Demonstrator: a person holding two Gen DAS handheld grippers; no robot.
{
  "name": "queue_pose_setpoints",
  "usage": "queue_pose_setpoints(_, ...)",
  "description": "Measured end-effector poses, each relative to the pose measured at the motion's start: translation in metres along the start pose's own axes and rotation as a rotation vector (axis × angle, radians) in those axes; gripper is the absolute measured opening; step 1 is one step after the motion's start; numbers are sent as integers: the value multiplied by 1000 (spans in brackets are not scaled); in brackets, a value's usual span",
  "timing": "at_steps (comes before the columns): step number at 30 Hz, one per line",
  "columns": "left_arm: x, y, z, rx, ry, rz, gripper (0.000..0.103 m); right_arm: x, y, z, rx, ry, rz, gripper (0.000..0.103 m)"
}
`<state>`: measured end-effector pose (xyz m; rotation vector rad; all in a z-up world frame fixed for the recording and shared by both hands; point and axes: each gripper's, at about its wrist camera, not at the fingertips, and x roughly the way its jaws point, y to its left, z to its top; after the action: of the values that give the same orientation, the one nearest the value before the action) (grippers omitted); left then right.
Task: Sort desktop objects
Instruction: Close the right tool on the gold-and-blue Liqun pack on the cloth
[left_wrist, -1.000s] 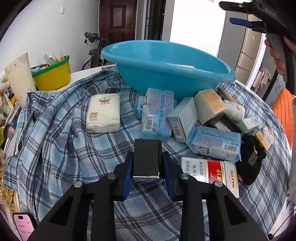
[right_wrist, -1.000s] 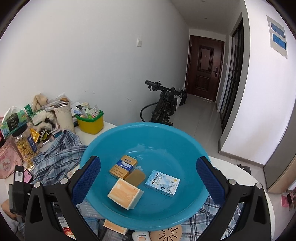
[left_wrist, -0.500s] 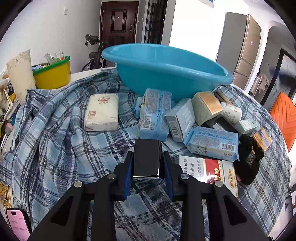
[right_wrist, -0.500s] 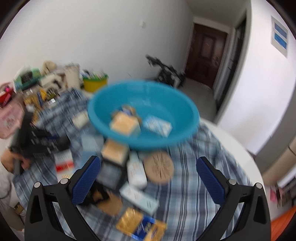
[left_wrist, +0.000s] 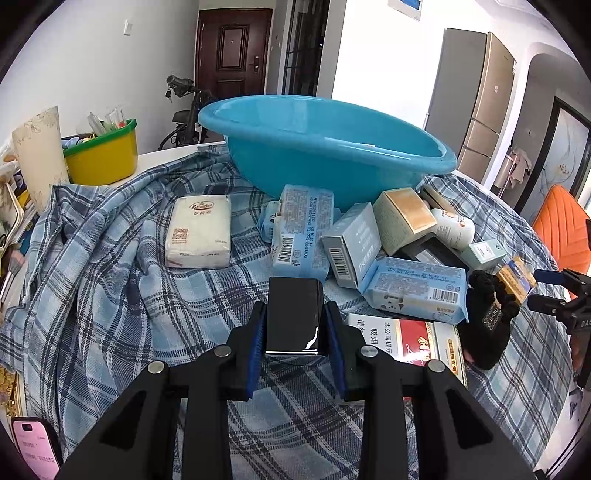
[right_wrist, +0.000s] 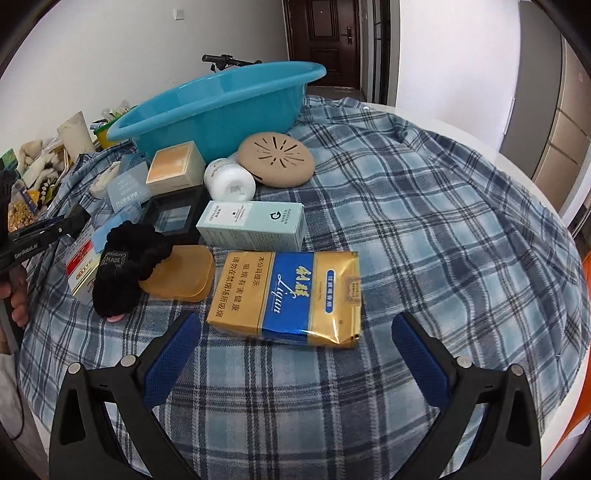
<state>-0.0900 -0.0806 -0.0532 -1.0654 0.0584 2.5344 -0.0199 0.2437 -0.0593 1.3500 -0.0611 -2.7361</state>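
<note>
Jaws of the left gripper were pinching a black box above the plaid cloth, short of the blue basin. The right gripper stood spread wide, nothing between its pads, just before a gold-and-blue pack lying on the cloth.

Parked bicycle, brown door

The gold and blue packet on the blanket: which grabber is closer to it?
Right. The right gripper is open just in front of the gold and blue packet. The left gripper is farther away, shut on a black box.
</note>
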Motion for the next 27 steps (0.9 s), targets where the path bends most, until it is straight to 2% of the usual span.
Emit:
queue_pose_setpoints(11,1,1,0,0,3,-15,33,23,13,2,-40,54,-27,103)
queue_pose_setpoints(13,1,0,-1,3,3,-10,33,24,16,1,-64,46,-45,103)
queue_pose_setpoints(17,0,-3,-1,13,0,-5,33,21,20,1,-98,31,-55,89)
queue_pose_setpoints(27,0,-4,-1,16,-1,-9,33,4,18,10,-81,-23,-32,88)
